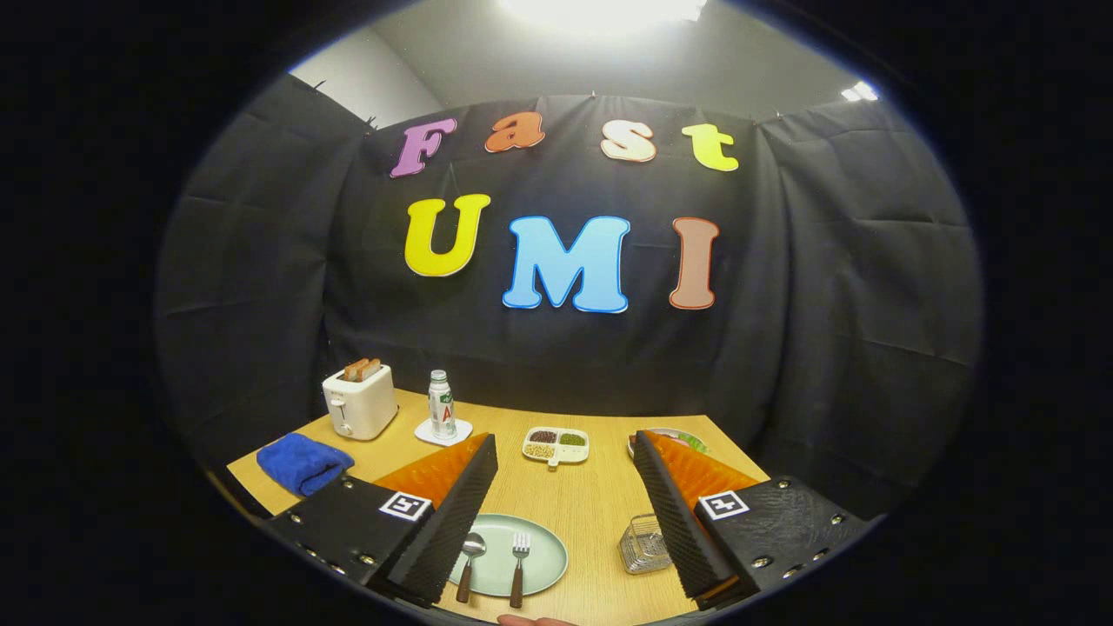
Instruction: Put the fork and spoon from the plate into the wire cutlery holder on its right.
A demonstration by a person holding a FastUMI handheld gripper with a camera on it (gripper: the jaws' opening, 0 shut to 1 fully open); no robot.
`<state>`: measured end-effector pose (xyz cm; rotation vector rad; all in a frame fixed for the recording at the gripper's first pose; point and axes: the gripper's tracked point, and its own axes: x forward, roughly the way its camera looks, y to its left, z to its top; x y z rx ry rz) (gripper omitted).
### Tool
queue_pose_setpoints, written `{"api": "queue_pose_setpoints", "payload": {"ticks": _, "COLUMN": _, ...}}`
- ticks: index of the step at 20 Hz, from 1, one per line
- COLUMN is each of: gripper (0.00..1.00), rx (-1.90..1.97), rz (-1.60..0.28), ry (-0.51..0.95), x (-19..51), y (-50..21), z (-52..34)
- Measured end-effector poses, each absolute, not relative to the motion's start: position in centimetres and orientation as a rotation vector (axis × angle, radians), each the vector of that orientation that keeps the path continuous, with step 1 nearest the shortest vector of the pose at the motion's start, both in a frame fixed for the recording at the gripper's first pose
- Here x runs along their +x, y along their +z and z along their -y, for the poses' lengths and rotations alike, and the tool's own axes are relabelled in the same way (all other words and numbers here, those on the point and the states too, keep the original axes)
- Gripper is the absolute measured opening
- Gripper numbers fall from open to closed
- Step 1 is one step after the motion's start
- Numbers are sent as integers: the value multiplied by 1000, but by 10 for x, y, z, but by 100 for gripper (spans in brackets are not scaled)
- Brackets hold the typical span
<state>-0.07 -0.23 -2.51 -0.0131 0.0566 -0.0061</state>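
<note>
Gripper view: the gripper hangs wide apart above the plate holding spoon and fork; its right finger partly hides the wire holder.

The plate lies on the desk between the fingers of the gripper, which stand wide apart, touching nothing. On the plate, the spoon lies left of the fork, side by side, handles toward the camera. The wire cutlery holder stands right of the plate, just beside the right finger. Beyond the plate sits a divided dish; a further plate lies to its right, partly hidden behind the right finger. At the desk's far left stand a toaster and, to its right, a bottle on a coaster. A folded cloth lies in front of the toaster, to its left.
</note>
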Motion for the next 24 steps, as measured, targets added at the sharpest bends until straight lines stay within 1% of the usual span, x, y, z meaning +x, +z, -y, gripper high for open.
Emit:
{"api": "queue_pose_setpoints", "payload": {"ticks": 3, "gripper": 96, "rx": -29, "rz": -111, "ry": 19, "x": 0, "y": -44, "z": -5}}
{"api": "queue_pose_setpoints", "payload": {"ticks": 9, "gripper": 96, "rx": -56, "rz": -293, "ry": 65, "x": 4, "y": -102, "z": -10}}
{"api": "queue_pose_setpoints", "payload": {"ticks": 13, "gripper": 96, "rx": -73, "rz": -466, "ry": 92, "x": 1, "y": -156, "z": -13}}
{"api": "queue_pose_setpoints", "payload": {"ticks": 18, "gripper": 97, "rx": -84, "rz": -686, "ry": 162, "x": -10, "y": -222, "z": -26}}
{"api": "queue_pose_setpoints", "payload": {"ticks": 24, "gripper": 96, "rx": -110, "rz": -872, "ry": 164, "x": -15, "y": -276, "z": -20}}
